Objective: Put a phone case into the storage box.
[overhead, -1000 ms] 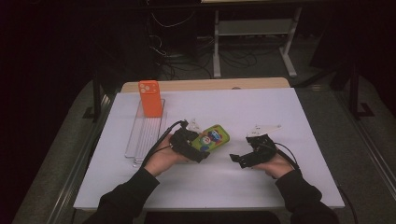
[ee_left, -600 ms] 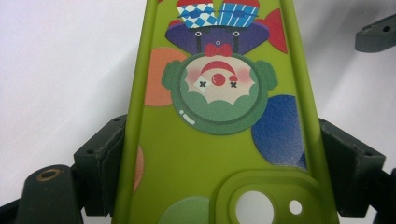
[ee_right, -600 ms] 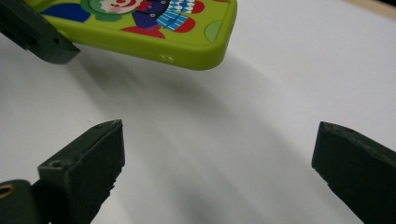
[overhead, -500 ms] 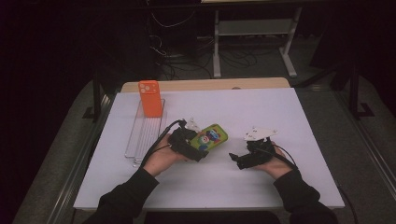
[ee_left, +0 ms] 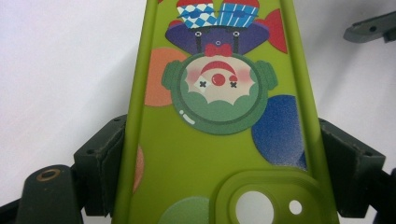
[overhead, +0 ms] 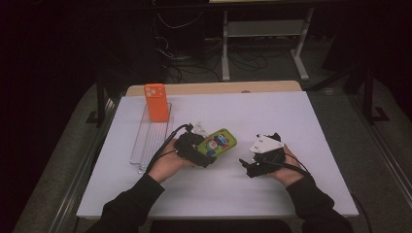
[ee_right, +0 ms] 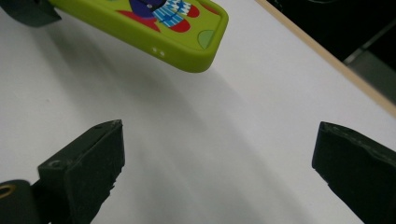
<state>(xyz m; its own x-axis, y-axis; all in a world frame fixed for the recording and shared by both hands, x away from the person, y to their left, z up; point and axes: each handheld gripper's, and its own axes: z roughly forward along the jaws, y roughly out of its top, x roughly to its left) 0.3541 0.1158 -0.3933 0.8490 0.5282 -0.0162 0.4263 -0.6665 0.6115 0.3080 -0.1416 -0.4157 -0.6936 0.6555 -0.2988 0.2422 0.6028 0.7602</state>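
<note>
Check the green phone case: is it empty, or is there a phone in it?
Empty. In the left gripper view the white table shows through the camera cutout of the green phone case, clamped by the left hand-held gripper.

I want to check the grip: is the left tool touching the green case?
Touching. In the left gripper view, the left tool has both jaws pressed against the long edges of the green case, with no gap.
</note>
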